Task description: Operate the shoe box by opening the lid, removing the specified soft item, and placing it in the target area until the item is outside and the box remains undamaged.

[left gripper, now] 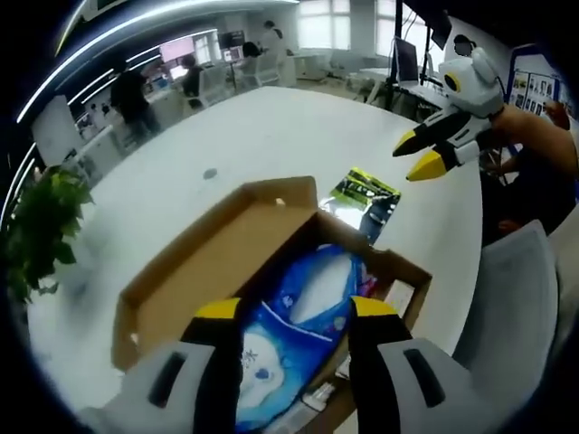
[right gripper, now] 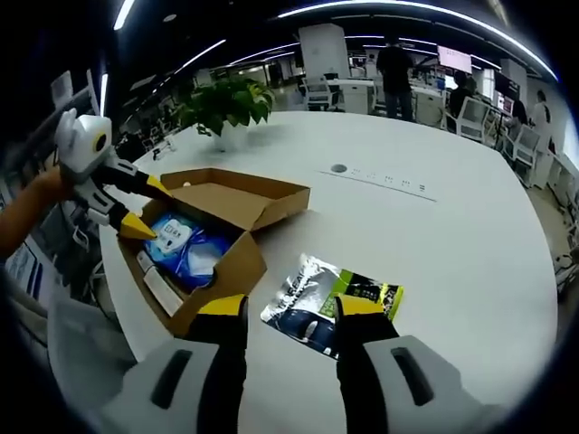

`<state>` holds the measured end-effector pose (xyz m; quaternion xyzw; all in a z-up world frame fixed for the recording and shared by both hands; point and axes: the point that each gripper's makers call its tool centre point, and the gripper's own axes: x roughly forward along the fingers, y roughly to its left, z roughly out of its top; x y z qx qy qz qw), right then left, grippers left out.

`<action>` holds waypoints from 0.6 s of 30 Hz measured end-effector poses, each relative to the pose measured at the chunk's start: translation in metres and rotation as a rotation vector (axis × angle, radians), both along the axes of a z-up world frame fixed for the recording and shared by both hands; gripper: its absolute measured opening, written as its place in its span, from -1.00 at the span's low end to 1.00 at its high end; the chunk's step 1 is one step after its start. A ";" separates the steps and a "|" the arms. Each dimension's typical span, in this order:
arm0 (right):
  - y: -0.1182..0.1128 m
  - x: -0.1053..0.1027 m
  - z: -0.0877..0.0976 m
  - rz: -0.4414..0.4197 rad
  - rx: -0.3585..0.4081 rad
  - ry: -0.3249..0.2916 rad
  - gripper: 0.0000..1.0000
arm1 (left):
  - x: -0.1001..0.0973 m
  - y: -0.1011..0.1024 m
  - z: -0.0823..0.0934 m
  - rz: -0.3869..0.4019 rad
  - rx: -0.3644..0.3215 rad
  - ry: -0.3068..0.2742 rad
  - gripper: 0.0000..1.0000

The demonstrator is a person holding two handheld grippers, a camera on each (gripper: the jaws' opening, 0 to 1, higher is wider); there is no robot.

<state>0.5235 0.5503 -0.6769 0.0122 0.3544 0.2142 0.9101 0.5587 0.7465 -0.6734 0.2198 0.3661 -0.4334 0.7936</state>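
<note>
Now we see the cardboard box (left gripper: 226,262) lying open on the white tabletop (left gripper: 271,136) at lower centre, a blue soft pack (left gripper: 303,312) inside. Our left claw (left gripper: 296,309) hovers spread above it; our right claw (right gripper: 281,306) is spread over a shiny pouch (right gripper: 330,303) beside the box.
</note>
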 end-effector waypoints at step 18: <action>0.066 0.000 0.005 0.109 0.081 0.001 -0.27 | -0.012 0.060 -0.006 0.131 0.008 0.005 -0.15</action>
